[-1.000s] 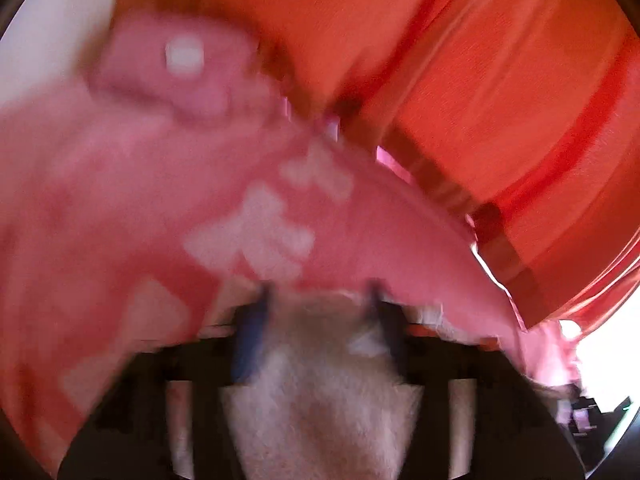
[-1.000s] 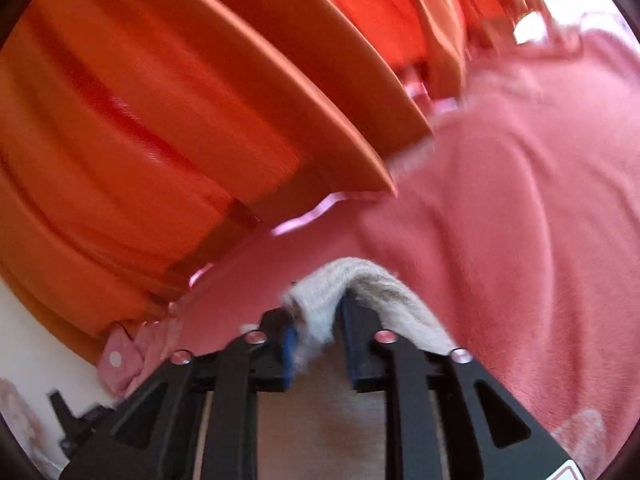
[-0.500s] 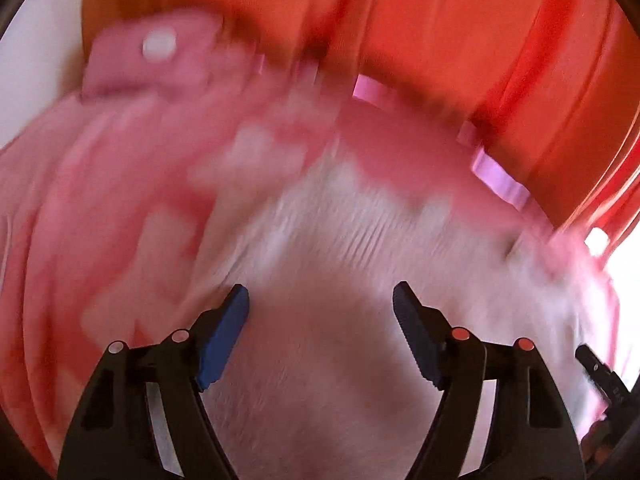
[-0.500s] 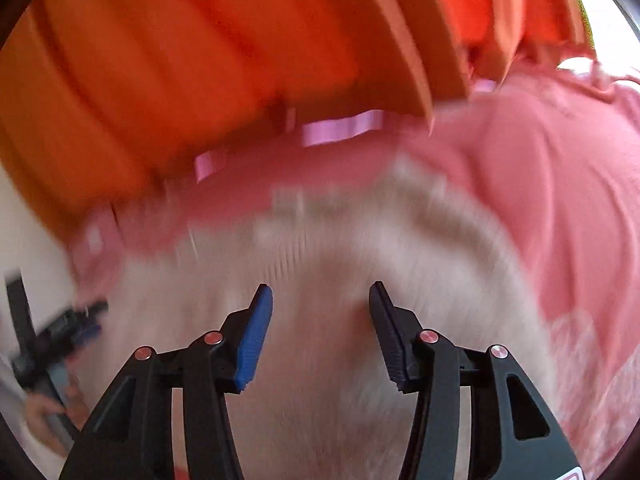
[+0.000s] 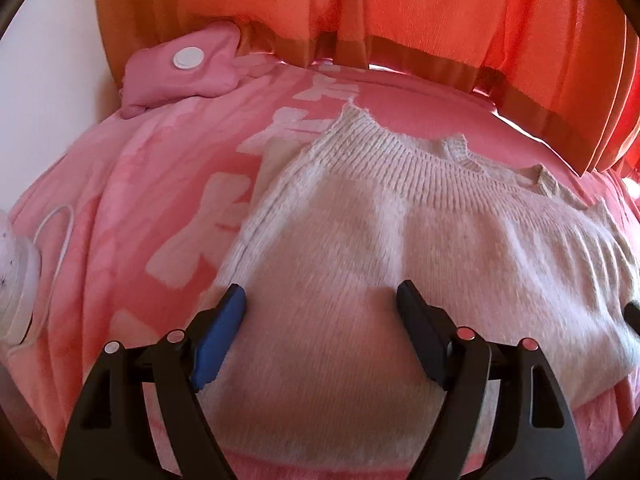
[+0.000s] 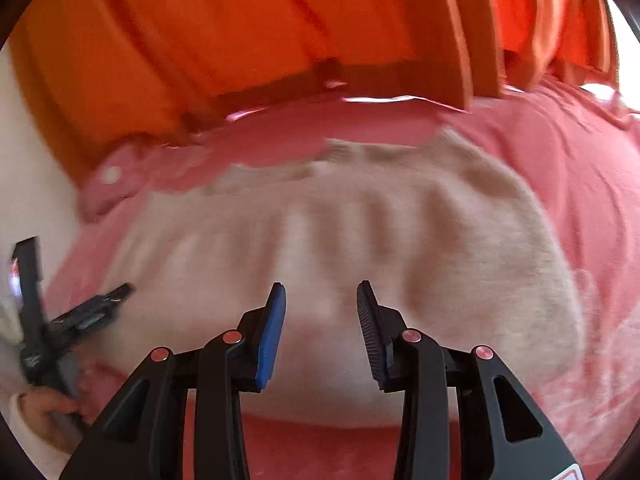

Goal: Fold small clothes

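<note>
A small cream knitted sweater point(image 5: 384, 240) lies flat on a pink patterned blanket point(image 5: 132, 208), its ribbed hem toward the far edge. My left gripper point(image 5: 320, 300) is open and empty, hovering over the sweater's near left part. In the right wrist view the same sweater point(image 6: 360, 232) fills the middle. My right gripper point(image 6: 320, 304) is open and empty above its near edge. The left gripper point(image 6: 80, 312) shows at the far left of the right wrist view, held by a hand.
Orange curtains point(image 5: 400, 12) hang close behind the bed. A small pink pillow with a white button point(image 5: 180, 68) lies at the back left. A white object with a cord point(image 5: 20, 280) sits at the left edge on the blanket.
Both grippers were shut on the sweater a second ago, holding it up. They have since opened and let go, and the sweater now lies spread flat on the blanket.
</note>
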